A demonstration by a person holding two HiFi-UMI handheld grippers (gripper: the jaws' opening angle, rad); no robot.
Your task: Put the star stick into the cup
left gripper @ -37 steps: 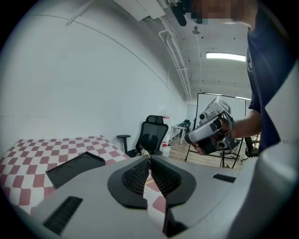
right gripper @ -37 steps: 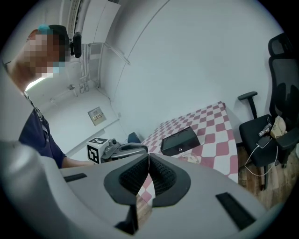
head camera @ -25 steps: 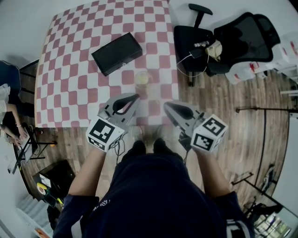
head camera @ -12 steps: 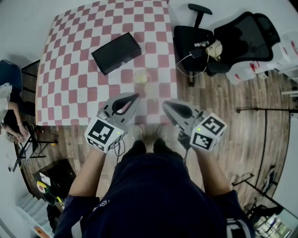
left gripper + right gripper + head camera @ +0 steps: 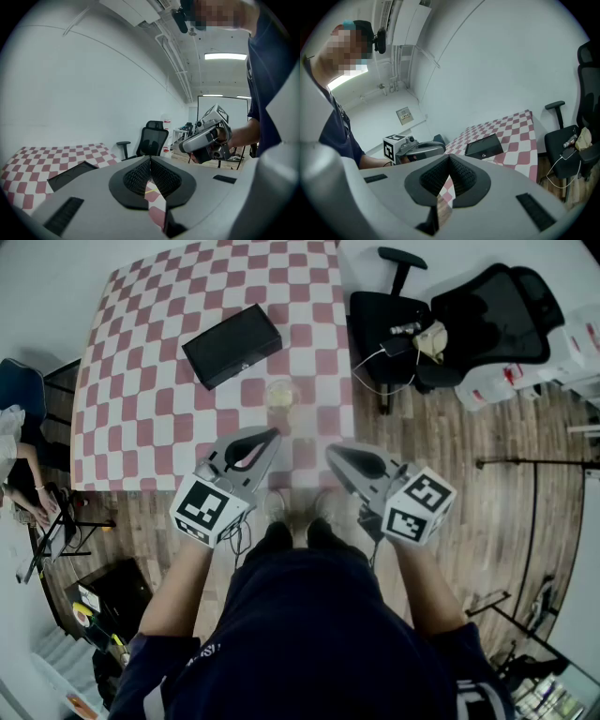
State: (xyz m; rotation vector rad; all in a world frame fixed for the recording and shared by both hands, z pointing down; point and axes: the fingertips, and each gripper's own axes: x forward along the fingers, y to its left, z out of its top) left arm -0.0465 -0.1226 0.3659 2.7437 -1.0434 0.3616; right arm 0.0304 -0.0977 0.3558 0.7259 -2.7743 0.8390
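Left gripper (image 5: 271,436) & right gripper (image 5: 331,452): jaws pressed together, empty, at table (image 5: 141,381) edge. Cup (image 5: 283,395) stands ahead. Star stick is prob. the yellow bit at it, unclear. Prob. light, thin, stiff: pinch mid-shaft.

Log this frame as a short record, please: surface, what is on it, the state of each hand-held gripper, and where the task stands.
surface: red-and-white checkered table
on it: black box; clear cup, nearer the person
left hand-held gripper: jaws together, nothing between them
right hand-held gripper: jaws together, nothing between them
gripper position: both at the table's near edge, short of the cup
star stick: cannot be made out
task: nothing picked up yet
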